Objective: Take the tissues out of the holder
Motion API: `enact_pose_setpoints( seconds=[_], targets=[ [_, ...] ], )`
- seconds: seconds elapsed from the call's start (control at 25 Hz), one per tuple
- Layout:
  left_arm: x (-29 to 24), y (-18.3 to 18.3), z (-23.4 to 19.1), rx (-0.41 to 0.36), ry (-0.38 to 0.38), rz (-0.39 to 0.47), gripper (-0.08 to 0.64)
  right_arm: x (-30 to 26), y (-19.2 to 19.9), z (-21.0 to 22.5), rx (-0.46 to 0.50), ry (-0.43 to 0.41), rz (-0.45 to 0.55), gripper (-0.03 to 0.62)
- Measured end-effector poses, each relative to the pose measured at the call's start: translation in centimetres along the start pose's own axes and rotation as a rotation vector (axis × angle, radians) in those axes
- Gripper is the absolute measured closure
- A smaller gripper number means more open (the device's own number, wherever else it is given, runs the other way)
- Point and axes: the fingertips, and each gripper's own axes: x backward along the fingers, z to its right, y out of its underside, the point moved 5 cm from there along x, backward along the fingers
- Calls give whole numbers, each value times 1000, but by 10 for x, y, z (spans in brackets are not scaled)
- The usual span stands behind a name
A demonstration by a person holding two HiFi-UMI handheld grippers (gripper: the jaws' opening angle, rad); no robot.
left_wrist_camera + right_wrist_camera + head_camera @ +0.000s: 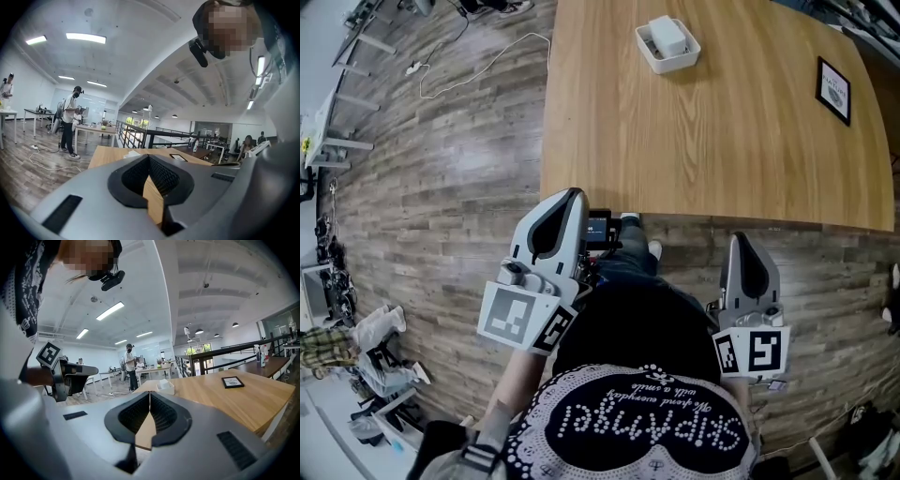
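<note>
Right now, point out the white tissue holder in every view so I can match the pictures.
Head view: the tissue holder sits top centre, far across the table.
Left gripper view: the holder is small, just left of centre, below mid-height.
Right gripper view: the holder is near centre, slightly right, on the table's left corner.
Shared landmark: the black framed card, right of the holder in all three.

Smooth light wood table (722,141), glossy white holder (678,64), rough plank floor (441,187)
</note>
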Motion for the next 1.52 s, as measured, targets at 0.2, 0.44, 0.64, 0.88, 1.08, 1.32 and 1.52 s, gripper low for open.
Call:
enact_pose_setpoints(
  seconds=[0.2,0.44,0.64,0.88,1.08,1.32,1.52],
  targets=[
    [-16,-1,-5,5,24,-4,555,-10,-3,5,-5,16,-9,580],
    [-36,-7,-22,28,36,-15,555,-29,-7,3,-5,32,-41,580],
    [-53,-12,-36,36,54,-31,555,-43,-11,1,-11,50,-68,580],
    [-69,-18,-46,41,86,-41,555,-49,-15,2,-19,94,-77,580],
    [-80,-19,-50,50,113,-45,555,-54,-20,1,-13,118,-80,580],
    [-95,-19,-57,62,145,-52,555,-61,-23,1,-9,153,-85,580],
    [-104,-22,-65,67,165,-53,555,-70,-25,-1,-10,166,-90,580]
  ],
)
